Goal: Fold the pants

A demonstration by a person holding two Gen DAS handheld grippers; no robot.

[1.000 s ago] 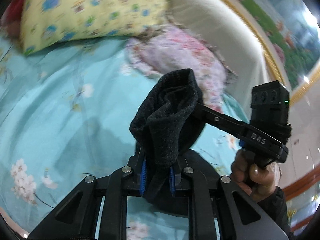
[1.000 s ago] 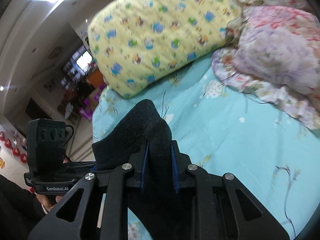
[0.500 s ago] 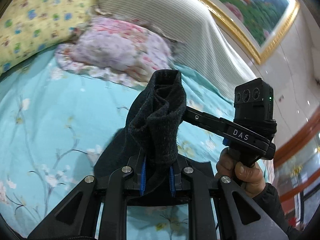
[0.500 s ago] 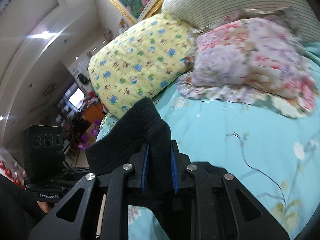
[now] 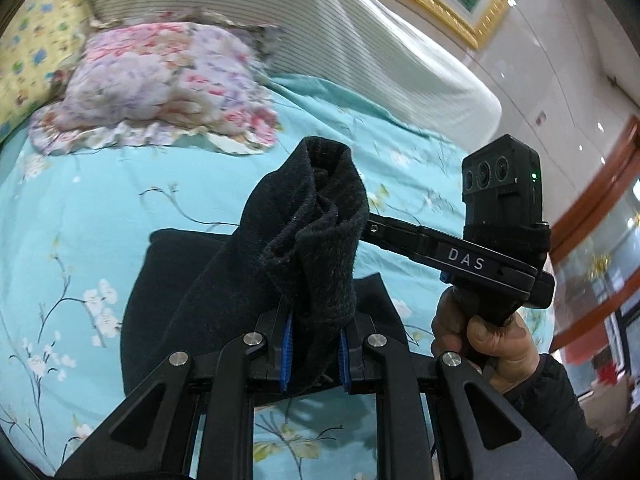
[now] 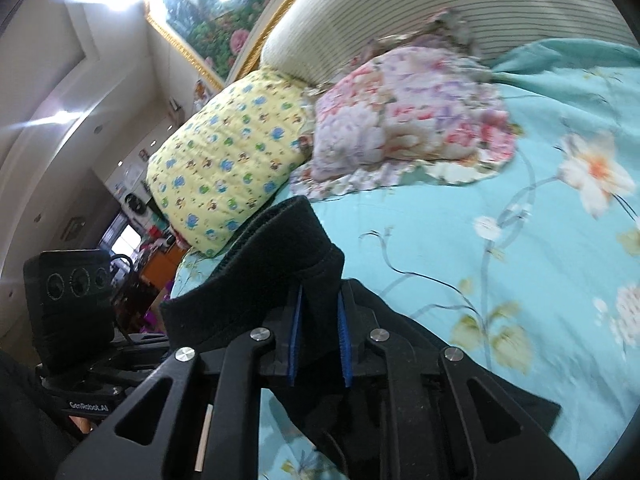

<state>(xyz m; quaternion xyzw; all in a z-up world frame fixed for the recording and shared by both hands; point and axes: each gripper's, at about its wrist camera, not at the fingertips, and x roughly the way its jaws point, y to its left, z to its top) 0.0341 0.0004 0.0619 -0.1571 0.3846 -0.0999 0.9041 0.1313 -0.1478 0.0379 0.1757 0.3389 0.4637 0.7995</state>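
Note:
Black pants [image 5: 316,236] are held up above a turquoise floral bedsheet [image 5: 80,208]. My left gripper [image 5: 314,350] is shut on a bunched fold of the pants; the rest hangs down and lies on the sheet below. My right gripper [image 6: 320,340] is shut on another edge of the pants [image 6: 276,264], which drape down past its jaws onto the bed. The right gripper's body shows at the right of the left wrist view [image 5: 500,240], held by a hand. The left gripper's body shows at the left of the right wrist view [image 6: 68,300].
A pink floral pillow [image 5: 160,80] and a yellow patterned pillow [image 6: 228,160] lie at the head of the bed. A striped cream headboard [image 5: 360,32] stands behind them, with a gold-framed painting [image 6: 208,8] above it.
Both grippers have swung with the pants toward the head of the bed. The views now face the headboard and floral pillow. More of the pants lies on the sheet. Both grips are unchanged.

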